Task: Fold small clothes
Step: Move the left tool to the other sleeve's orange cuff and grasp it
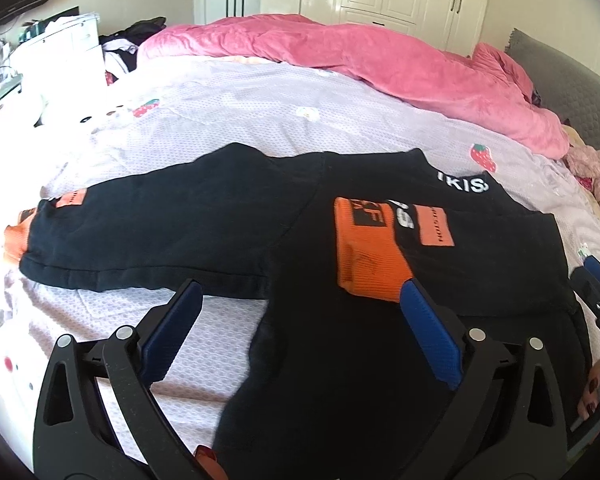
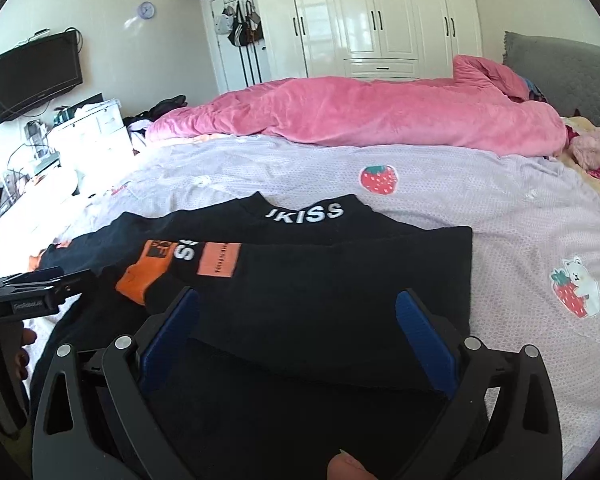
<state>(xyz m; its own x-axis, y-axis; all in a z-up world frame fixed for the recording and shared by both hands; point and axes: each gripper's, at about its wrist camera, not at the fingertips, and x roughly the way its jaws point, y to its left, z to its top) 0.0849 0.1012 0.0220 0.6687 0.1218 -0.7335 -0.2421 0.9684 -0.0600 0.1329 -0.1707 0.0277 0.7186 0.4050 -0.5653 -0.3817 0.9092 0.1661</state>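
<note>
Bed (image 2: 460, 216), one black top (image 2: 320, 280), two open tools

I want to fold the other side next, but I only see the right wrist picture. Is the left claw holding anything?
Observer: No. The left claw is open with nothing pinched. It hovers over the black shirt.
Operator: Where's the other sleeve?
Observer: The unfolded sleeve lies stretched flat towards the left on the bed sheet and ends in an orange cuff.
</note>
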